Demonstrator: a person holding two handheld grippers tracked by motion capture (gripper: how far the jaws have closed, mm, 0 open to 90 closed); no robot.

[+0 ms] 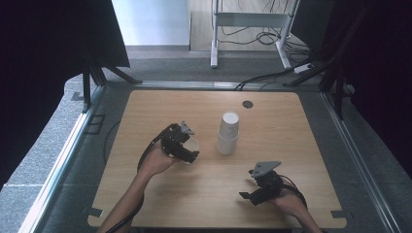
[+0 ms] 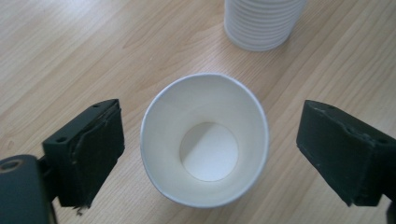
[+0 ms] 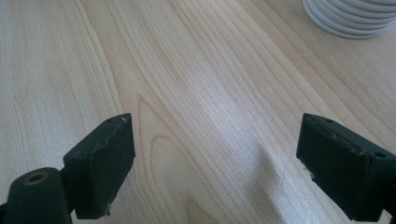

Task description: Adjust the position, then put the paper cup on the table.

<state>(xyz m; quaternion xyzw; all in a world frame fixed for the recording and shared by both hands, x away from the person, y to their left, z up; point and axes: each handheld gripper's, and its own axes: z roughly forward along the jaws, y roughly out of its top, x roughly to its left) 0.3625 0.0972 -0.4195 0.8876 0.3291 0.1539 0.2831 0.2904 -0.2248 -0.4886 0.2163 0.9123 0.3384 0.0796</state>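
My left gripper (image 1: 187, 145) sits left of centre in the high view, its jaws spread wide around a single paper cup (image 2: 205, 140). In the left gripper view the cup stands upright at mid-frame, a clear gap on each side, so neither black block touches it. The cup is smooth white paper, round-rimmed, tapering to a flat circular base. My right gripper (image 1: 255, 187), lower right in the high view, has its jaws well apart over bare table (image 3: 196, 93) and grips nothing. The table is pale wood with fine grain. A stack of ribbed white cups (image 1: 228, 132) stands at centre.
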